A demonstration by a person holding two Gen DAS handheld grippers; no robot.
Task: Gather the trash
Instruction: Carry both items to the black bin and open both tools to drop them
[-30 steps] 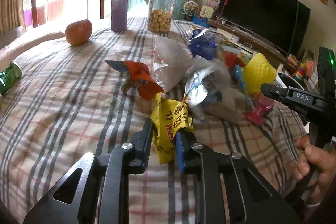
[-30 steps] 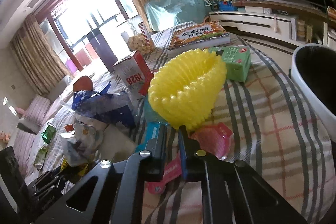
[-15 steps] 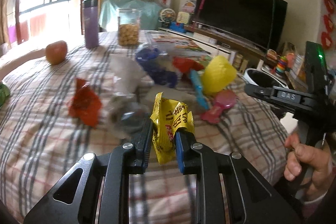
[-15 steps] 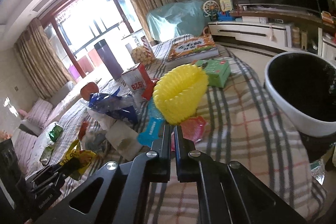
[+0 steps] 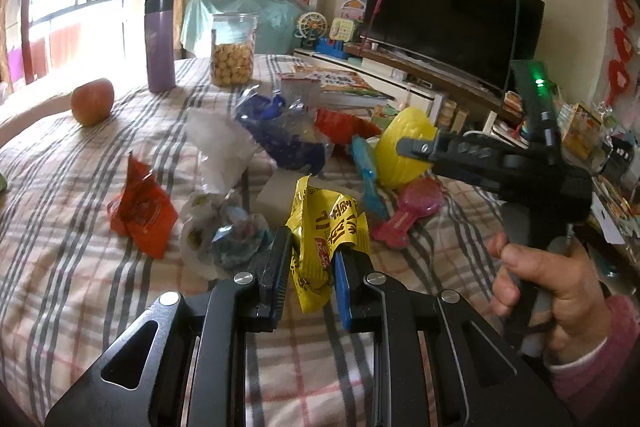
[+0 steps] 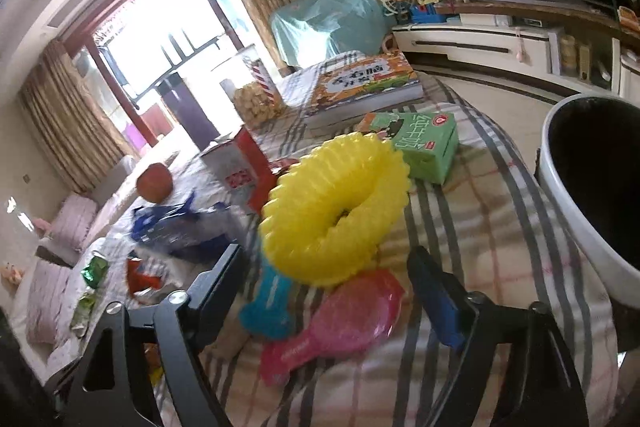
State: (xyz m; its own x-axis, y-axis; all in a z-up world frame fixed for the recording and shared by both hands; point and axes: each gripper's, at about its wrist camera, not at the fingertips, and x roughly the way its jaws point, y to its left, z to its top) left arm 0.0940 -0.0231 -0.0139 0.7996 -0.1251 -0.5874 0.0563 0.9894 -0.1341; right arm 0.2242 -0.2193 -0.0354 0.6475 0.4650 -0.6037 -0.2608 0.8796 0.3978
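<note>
left gripper clamps yellow wrapper | right gripper jaws opening

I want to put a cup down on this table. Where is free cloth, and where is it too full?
Free: the cloth between the apple and the red wrapper, and the strip between the yellow ring and the bin. Crowded: the middle, around the blue bag and the pink toy.

Counts, placed relative to yellow ring:
- yellow ring: one
- pink paddle, blue paddle, both just before ring: two
- green carton behind ring: one
- book farther behind: one
- apple, far left: one
- jar, flask: one each
- yellow wrapper, red wrapper: one each
- bin, right: one
</note>
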